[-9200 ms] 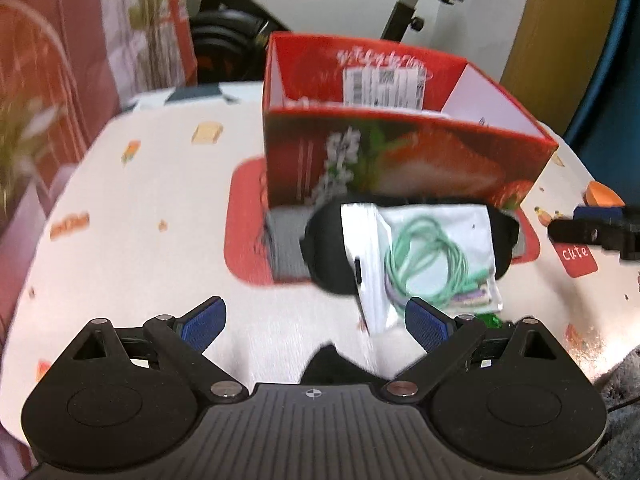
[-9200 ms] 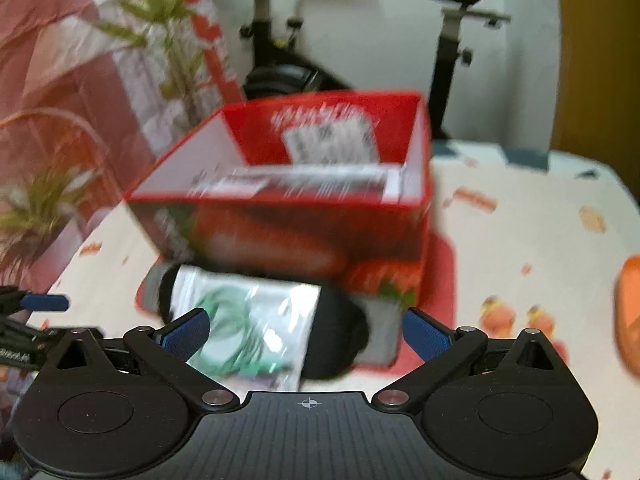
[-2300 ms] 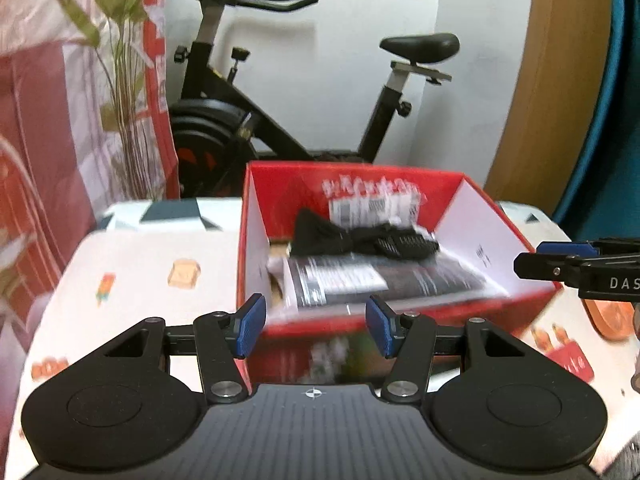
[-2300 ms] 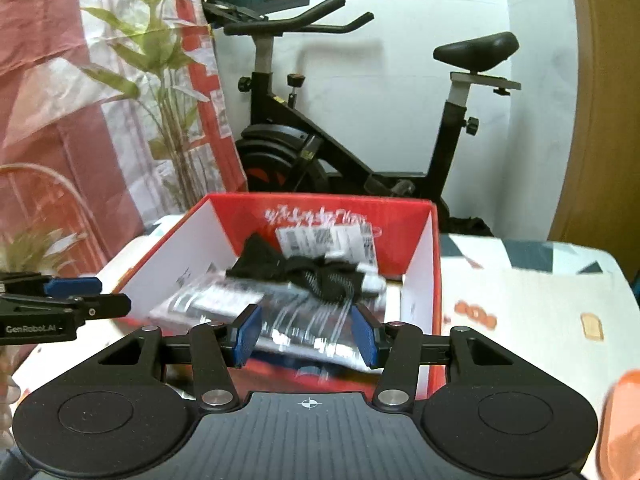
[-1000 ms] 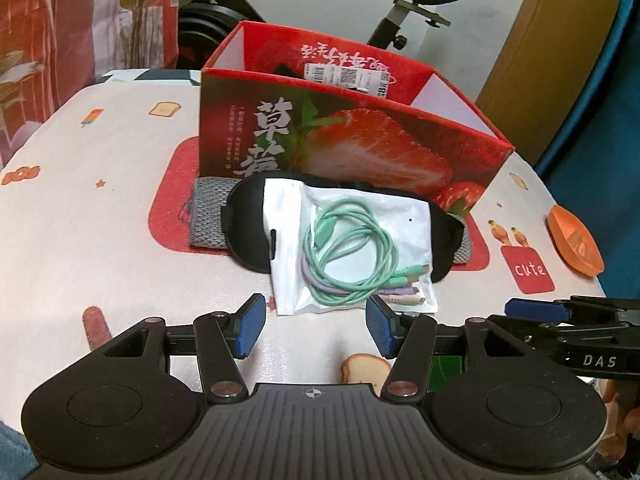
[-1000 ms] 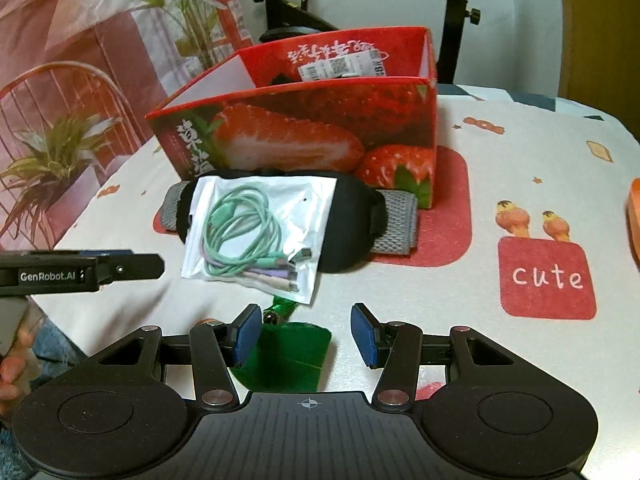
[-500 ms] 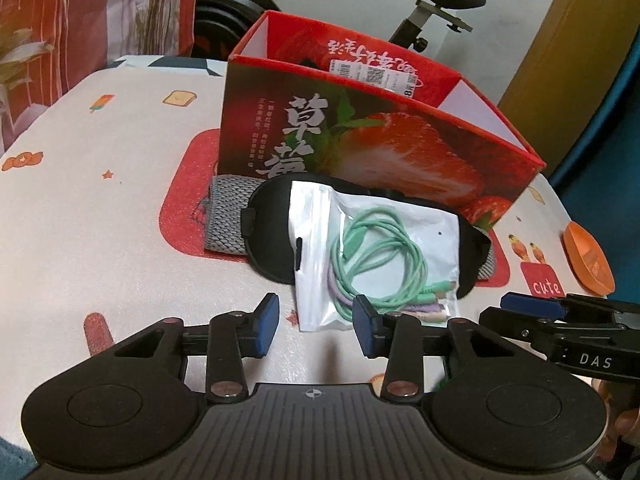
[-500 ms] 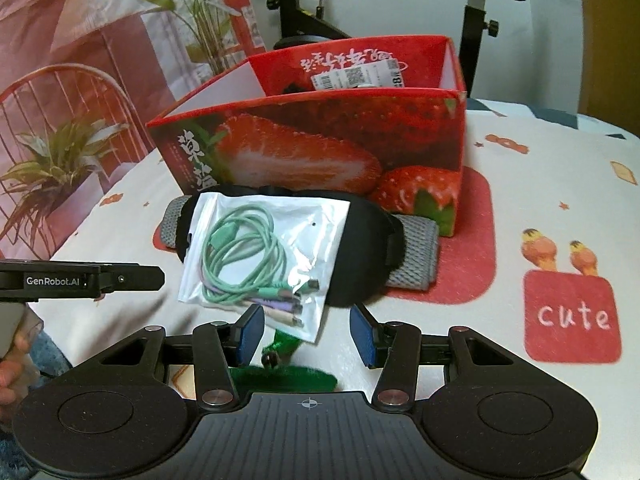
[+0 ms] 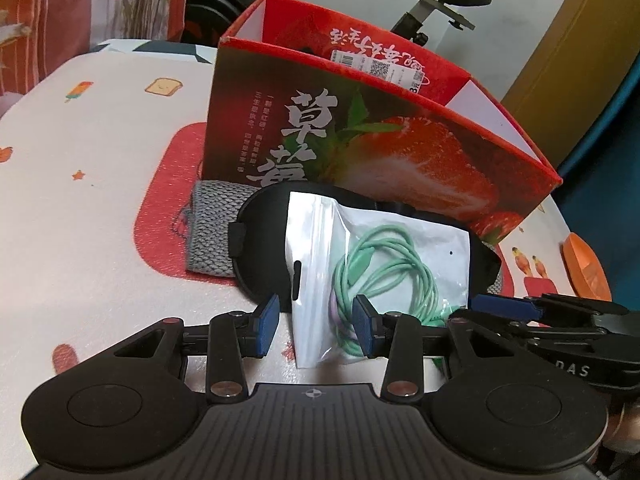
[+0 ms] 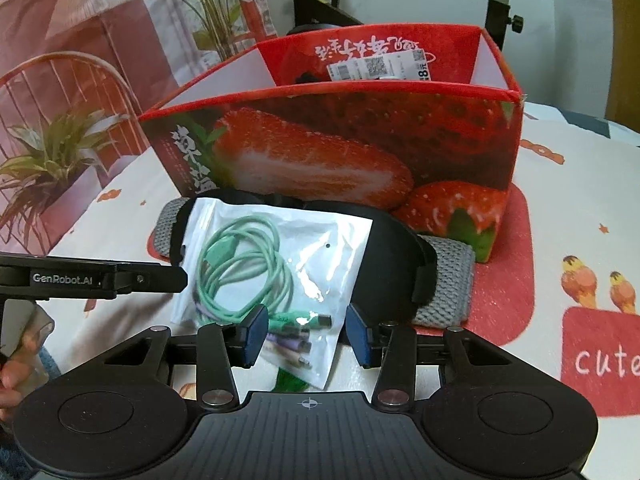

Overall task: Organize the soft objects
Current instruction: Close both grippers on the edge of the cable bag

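Note:
A clear bag of green cables lies on a black eye mask, which lies on a grey knitted cloth in front of the red strawberry box. My left gripper is open, its fingers straddling the bag's near left corner. My right gripper is open, its fingers straddling the bag's near right corner with the cable plugs. Each gripper shows in the other's view: the right one at the lower right, the left one at the left.
The table has a white cloth with red patches and cartoon prints. An orange dish sits at the right edge. A green item lies under the bag's near corner. An exercise bike and plants stand behind the table.
Both grippers have moved forward and down to the bag, so its near corners now lie between their fingers. The fingers have closed in a little.

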`<state>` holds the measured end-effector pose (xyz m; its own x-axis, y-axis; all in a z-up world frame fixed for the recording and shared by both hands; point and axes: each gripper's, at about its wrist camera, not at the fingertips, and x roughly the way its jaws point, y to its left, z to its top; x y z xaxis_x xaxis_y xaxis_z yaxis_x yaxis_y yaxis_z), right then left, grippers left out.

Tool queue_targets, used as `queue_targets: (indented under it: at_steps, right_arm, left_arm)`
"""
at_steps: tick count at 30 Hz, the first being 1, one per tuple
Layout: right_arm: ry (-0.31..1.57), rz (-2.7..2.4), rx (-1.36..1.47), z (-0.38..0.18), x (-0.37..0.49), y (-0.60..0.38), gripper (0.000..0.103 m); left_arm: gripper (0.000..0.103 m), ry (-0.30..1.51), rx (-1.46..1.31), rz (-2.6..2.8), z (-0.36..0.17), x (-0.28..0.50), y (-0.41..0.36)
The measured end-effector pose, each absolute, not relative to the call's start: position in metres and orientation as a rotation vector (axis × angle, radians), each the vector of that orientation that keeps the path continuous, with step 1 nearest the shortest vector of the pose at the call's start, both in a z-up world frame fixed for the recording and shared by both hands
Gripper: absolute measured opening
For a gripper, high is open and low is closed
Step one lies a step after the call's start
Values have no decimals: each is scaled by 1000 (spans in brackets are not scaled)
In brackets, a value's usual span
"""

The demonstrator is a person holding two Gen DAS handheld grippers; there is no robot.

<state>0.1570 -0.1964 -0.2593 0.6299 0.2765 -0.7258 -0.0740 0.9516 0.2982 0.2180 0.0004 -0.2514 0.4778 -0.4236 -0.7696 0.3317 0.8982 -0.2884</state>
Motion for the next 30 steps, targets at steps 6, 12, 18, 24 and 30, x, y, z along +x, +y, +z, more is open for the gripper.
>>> queue_targets:
  at_steps: [6, 12, 18, 24, 30]
  right_arm:
    - [890, 193, 270, -267, 170, -199, 41]
    - [895, 200, 282, -271, 178, -199, 43]
    - [891, 208, 298, -273, 179, -197, 46]
    - [887, 224, 322, -273, 179, -195, 46]
    - [852, 205, 343, -271, 166, -199, 25]
  left_arm:
    - [43, 983, -120, -476, -259, 227, -1]
    - [43, 993, -133, -514, -263, 230, -4]
    - [43, 995, -144, -520, -265, 229, -6]
    - [41, 1006, -128, -554, -265, 223, -13]
    - [22, 983, -132, -558, -261, 217, -10]
